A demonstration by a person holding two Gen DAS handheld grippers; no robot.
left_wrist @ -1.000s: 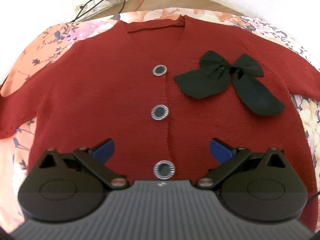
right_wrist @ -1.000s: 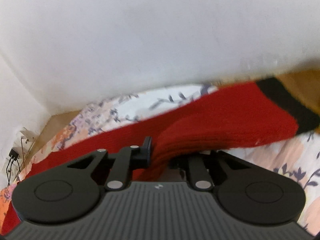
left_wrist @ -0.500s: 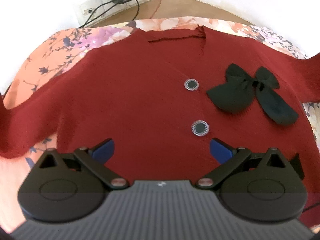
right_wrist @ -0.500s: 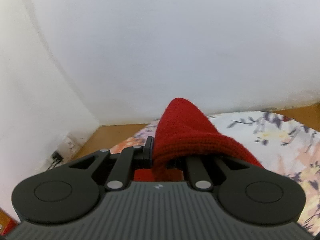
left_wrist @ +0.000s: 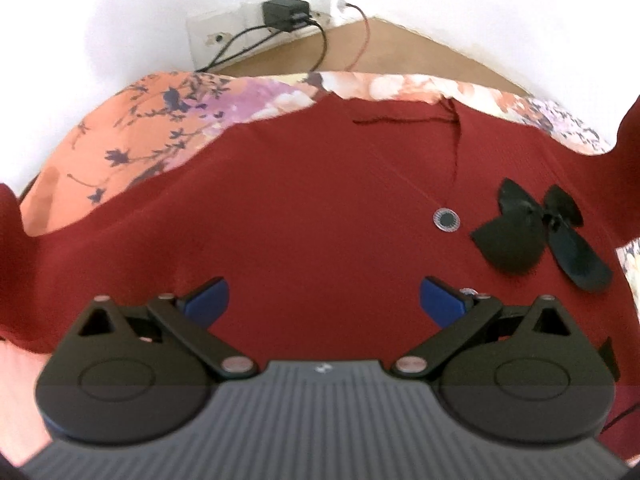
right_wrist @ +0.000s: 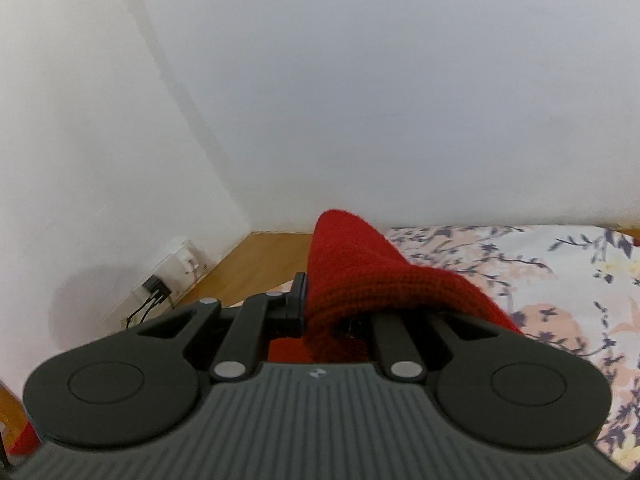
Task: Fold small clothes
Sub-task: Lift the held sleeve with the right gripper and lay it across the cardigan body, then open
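Note:
A small dark red knit cardigan (left_wrist: 304,208) lies front up on a floral sheet (left_wrist: 132,136). It has round silver-rimmed buttons (left_wrist: 447,220) and a black bow (left_wrist: 532,236) at the right. My left gripper (left_wrist: 322,300) is open and empty, hovering low over the cardigan's left half. My right gripper (right_wrist: 320,312) is shut on a red knit sleeve (right_wrist: 360,276) and holds it lifted; the cloth hides the right finger. The raised sleeve shows at the right edge of the left wrist view (left_wrist: 628,136).
White walls meet in a corner behind the bed. A wall socket with a black charger (left_wrist: 286,10) and cables sits above the wooden floor (left_wrist: 384,52). The floral sheet (right_wrist: 540,272) stretches right of my right gripper.
My left gripper has moved left across the cardigan, so buttons and bow slid to the right of view. My right gripper lifted the sleeve and swung it up toward the wall corner.

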